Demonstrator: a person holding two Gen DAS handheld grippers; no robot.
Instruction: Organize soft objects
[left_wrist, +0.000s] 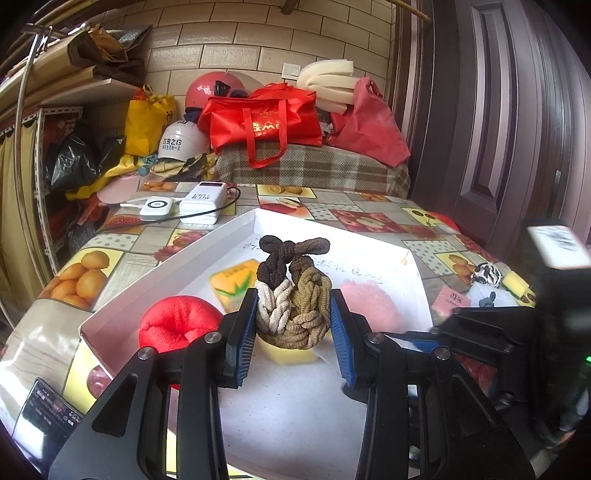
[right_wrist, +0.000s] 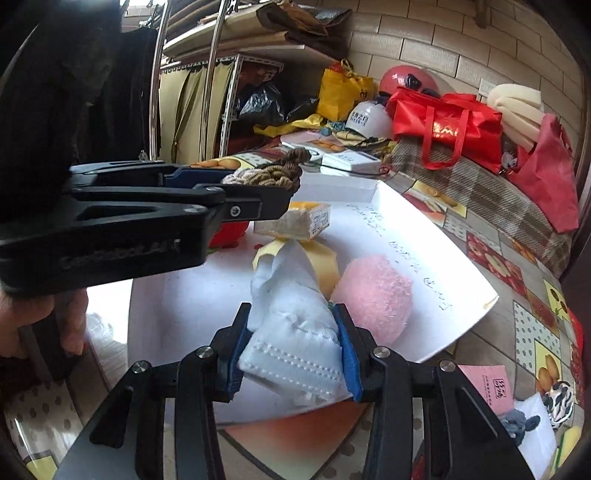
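Because both items are destined for the tray (left_wrist: 236, 229), each claw grips 1: the left claw (left_wrist: 293, 328) clamps the braided ball (left_wrist: 293, 295) above the tray, the right claw (right_wrist: 293, 354) clamps the mask (right_wrist: 291, 332) at its near edge.

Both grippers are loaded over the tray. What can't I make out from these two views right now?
- Left wrist: the yellow item under the braided scrunchie is mostly covered by it.
- Right wrist: the red plush is largely behind the left gripper.
- Both: handwriting on the white tray is too small.
- Right wrist: the white cloth's underside is hidden.
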